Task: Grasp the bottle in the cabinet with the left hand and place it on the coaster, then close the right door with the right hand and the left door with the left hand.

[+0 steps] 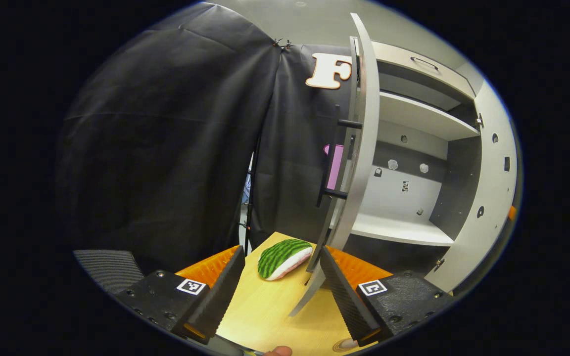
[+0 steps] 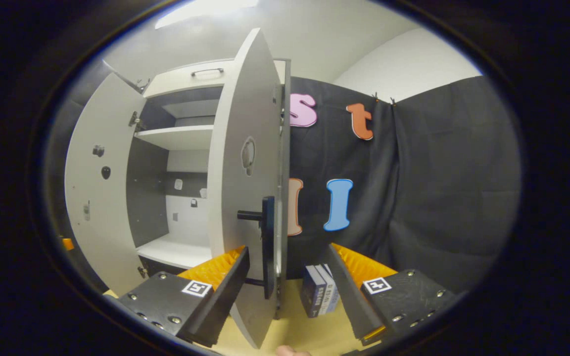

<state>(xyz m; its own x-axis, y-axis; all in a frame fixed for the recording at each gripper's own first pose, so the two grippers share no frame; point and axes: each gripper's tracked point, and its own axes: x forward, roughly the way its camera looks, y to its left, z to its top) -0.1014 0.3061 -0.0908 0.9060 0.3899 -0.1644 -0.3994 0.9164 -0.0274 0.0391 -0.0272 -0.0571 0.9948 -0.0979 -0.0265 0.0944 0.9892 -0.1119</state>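
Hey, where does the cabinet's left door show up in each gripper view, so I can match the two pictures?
Left gripper view: the left door stands edge-on at the centre, with its black handle on its left side.
Right gripper view: the left door is at the far left, swung open, with its inner face showing.
Shared landmark: the cabinet's lower shelf.

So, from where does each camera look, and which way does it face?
Left gripper view: rides the left gripper, facing the left door edge-on, the watermelon toy and table; its two fingers show, open.
Right gripper view: rides the right gripper, facing the right door and handle; fingers open.
Both share the cabinet shelves.
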